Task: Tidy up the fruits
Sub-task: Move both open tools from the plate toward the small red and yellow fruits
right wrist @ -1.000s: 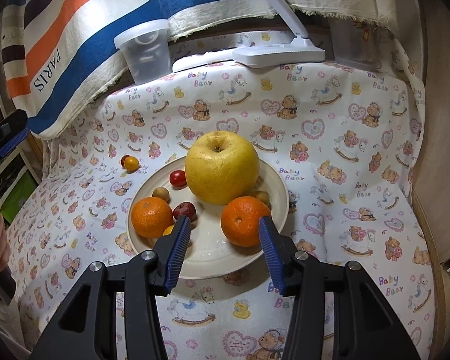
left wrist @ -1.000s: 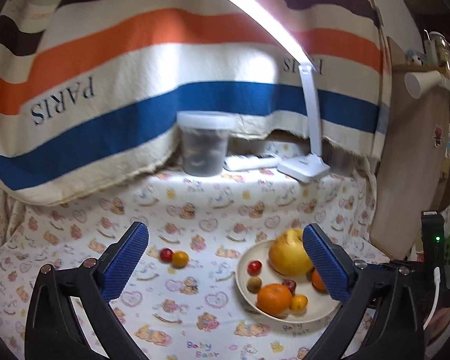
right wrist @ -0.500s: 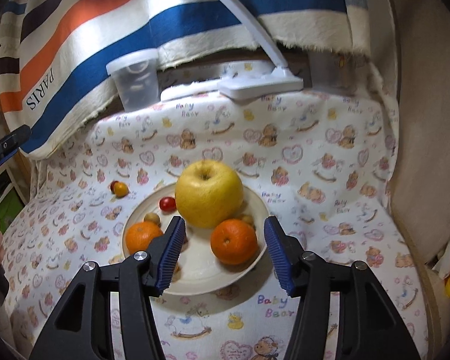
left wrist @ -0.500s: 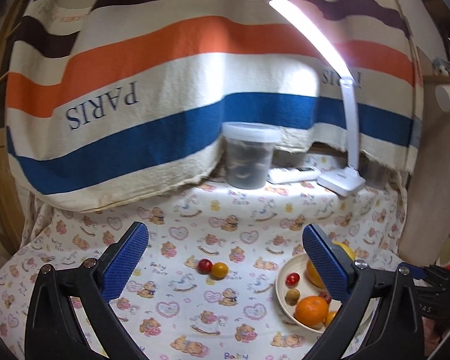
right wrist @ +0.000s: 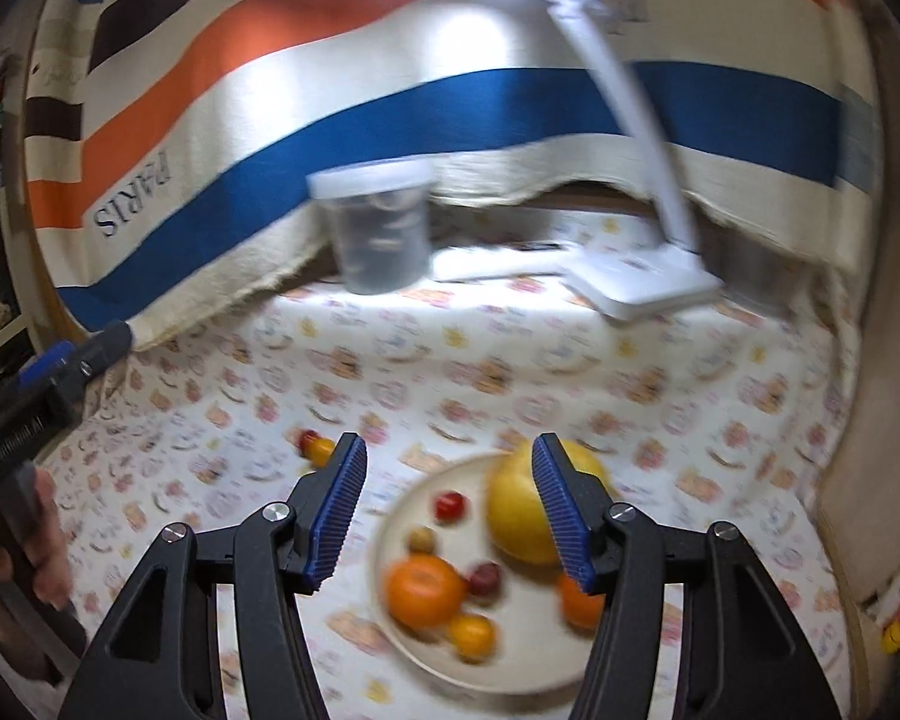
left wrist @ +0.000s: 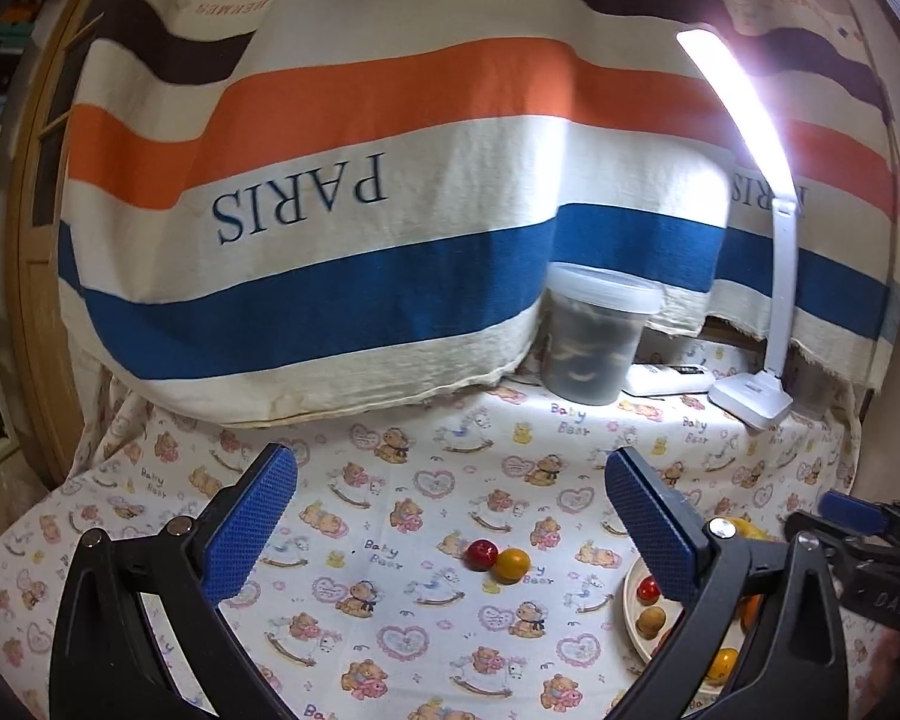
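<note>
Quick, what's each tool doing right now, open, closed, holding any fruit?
Left tool: open, nothing between its fingers.
Right tool: open, holding nothing; its jaws have just been opening wider above the plate.

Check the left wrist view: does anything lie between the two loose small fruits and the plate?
No. Between the red and yellow fruits and the plate, the left wrist view shows only bare printed cloth.

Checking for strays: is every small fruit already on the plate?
No: a red fruit and a yellow one lie on the cloth, beside the plate.
</note>
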The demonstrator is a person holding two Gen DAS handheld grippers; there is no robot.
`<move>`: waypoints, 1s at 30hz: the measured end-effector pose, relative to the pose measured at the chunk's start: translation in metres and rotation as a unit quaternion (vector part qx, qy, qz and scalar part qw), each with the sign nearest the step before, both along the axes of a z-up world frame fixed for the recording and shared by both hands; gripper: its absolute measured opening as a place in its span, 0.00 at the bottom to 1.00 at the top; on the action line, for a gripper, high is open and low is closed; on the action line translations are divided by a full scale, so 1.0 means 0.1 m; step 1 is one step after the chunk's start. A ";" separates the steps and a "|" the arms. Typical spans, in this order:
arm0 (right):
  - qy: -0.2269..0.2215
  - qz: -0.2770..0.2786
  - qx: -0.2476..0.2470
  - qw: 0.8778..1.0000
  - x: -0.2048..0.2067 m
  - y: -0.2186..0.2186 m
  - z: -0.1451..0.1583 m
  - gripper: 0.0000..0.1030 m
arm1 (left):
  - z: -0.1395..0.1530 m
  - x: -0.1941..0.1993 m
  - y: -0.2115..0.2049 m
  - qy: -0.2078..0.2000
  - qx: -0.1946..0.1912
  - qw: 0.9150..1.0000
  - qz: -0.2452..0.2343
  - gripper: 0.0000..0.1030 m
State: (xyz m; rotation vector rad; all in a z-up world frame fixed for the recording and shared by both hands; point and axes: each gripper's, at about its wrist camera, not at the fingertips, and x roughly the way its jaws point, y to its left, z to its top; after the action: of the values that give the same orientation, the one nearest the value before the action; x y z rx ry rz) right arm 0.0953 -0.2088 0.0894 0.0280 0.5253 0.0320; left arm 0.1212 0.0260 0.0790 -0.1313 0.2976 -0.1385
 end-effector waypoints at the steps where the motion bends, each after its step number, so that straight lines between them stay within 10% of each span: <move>1: 0.002 0.005 -0.001 1.000 0.05 0.08 0.01 0.58 | -0.01 0.02 0.02 0.003 -0.002 1.000 0.002 0.99; 30: 0.206 0.035 0.019 0.978 1.73 1.01 -1.11 0.45 | -0.68 0.75 0.44 0.171 -0.021 0.983 0.062 0.98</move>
State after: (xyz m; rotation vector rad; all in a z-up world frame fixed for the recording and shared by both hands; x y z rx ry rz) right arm 0.2683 -0.1077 -0.0212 0.0541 0.9408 0.1074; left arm 0.1964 0.0696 0.0109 -0.2156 0.6289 0.0031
